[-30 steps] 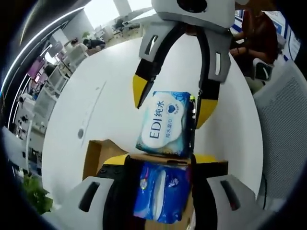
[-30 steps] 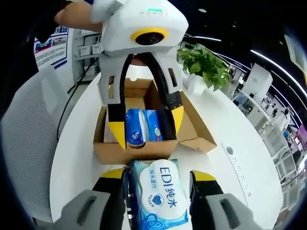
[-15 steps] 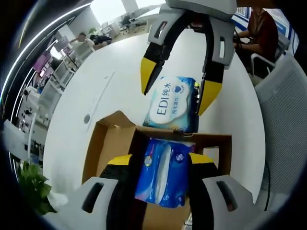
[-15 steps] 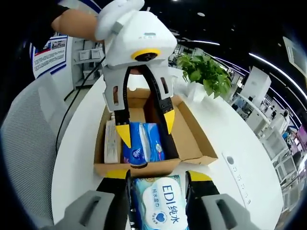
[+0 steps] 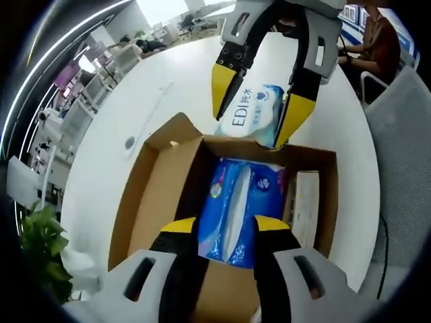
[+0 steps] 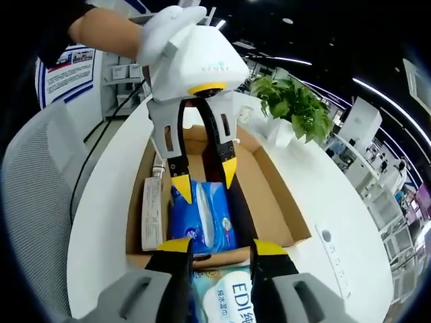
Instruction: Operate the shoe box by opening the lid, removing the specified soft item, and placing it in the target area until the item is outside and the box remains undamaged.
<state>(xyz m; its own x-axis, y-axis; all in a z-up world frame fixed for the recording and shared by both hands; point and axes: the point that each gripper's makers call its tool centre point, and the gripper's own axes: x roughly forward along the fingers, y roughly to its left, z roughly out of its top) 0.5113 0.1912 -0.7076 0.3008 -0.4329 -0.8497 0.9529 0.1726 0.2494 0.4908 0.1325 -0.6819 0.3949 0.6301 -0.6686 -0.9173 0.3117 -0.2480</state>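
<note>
Tissue pack in the open shoe box, wet wipes outside

The left hand-held gripper (image 5: 225, 227) pinches the blue tissue pack (image 5: 240, 207), lying lengthwise along its jaws in the cardboard shoe box (image 5: 159, 195). At the frame top, the right hand-held gripper (image 5: 258, 99) pinches the wet-wipes pack (image 5: 258, 116) over the white worktop (image 5: 128, 108).

white hand-held gripper (image 6: 203, 180) bodies; black jaws, yellow tips; white glove (image 6: 161, 33); dark sleeve (image 6: 57, 23)

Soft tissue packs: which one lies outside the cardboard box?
The pale blue "EDI" wet-wipe pack, between the right claw tips on the white table. The darker blue tissue pack lies inside the box.
</note>
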